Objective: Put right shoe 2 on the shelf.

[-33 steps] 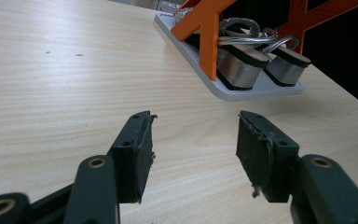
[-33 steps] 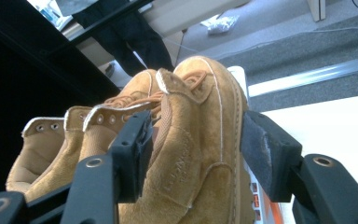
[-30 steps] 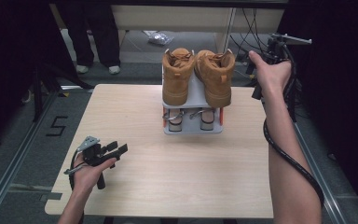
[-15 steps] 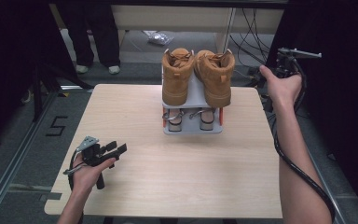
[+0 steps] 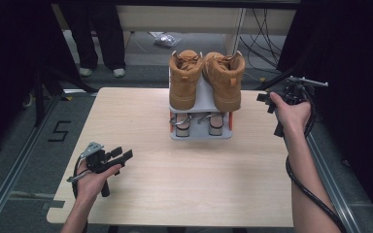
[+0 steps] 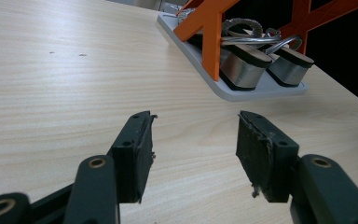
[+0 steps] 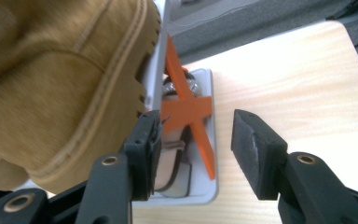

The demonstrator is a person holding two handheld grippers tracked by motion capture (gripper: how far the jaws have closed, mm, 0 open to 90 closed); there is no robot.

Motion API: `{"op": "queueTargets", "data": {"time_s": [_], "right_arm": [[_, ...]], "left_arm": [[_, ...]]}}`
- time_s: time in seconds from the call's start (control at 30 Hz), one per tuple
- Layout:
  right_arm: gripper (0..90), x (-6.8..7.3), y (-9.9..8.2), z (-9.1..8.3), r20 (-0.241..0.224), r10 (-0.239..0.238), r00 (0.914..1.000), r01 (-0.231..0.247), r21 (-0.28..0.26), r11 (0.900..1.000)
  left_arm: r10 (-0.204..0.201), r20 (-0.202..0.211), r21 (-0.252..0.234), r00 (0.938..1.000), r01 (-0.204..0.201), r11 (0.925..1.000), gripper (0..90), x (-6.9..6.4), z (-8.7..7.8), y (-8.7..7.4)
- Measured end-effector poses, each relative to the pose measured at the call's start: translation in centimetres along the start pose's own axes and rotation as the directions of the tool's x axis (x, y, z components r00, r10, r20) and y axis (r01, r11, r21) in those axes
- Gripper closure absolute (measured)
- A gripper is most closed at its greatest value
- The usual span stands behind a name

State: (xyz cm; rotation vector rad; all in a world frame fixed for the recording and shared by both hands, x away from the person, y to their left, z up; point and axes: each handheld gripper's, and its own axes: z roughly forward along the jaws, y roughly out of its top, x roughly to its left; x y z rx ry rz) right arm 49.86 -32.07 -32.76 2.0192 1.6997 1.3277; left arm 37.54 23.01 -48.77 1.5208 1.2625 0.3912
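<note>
A grey shoe rack (image 5: 201,133) with orange cross braces stands at the table's middle back. Two tan boots (image 5: 184,80) (image 5: 226,80) sit on its top shelf, and a pair of sandals (image 5: 209,121) lies on its base. My right gripper (image 5: 263,100) hovers just right of the rack, pointing at it. Its jaws have just been closing a little but stand open with nothing between them. In the right gripper view the gripper (image 7: 196,149) faces an orange brace (image 7: 186,112) and a sandal (image 7: 172,154), with a boot (image 7: 51,84) close at the left. My left gripper (image 5: 122,155) (image 6: 193,149) rests open near the table's front left.
The wooden table (image 5: 141,116) has bare surface in front of and left of the rack. In the left gripper view the rack's base (image 6: 242,91) lies ahead to the right. A person's legs (image 5: 99,43) stand beyond the table's far left. Cables (image 5: 262,29) lie on the floor behind.
My right hand has come down from beside the boots to a lower spot beside the rack. The left hand and gripper have stayed put.
</note>
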Motion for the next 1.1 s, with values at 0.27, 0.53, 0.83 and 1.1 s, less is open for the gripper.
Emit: {"op": "queueTargets", "data": {"time_s": [0.27, 0.53, 0.83, 1.1], "right_arm": [[52.6, -1.6, -2.8, 0.4, 0.0, -0.055, 0.9985, 0.055, 0.012, 0.9984], [51.2, -3.0, -6.3, 0.9, -0.013, -0.039, 0.9992, 0.039, 0.039, 0.9985], [50.4, -4.7, -10.0, 1.0, -0.028, -0.034, 0.999, 0.036, 0.062, 0.9974], [49.1, -5.7, -12.9, 0.7, -0.059, -0.043, 0.9973, 0.045, 0.045, 0.998]], "left_arm": [[0.005, 0.002, -0.003, 1.0, -0.005, 1.0, 44.8, 0.0, 0.1, -0.1], [0.004, 0.003, -0.012, 1.0, -0.004, 0.9999, 44.8, -0.1, 0.0, -0.2], [0.006, -0.008, -0.01, 0.9999, -0.006, 0.9999, 45.0, 0.1, -0.1, -0.2], [0.003, 0.0, -0.011, 1.0, -0.003, 0.9999, 45.6, 0.0, 0.0, -0.4]]}}
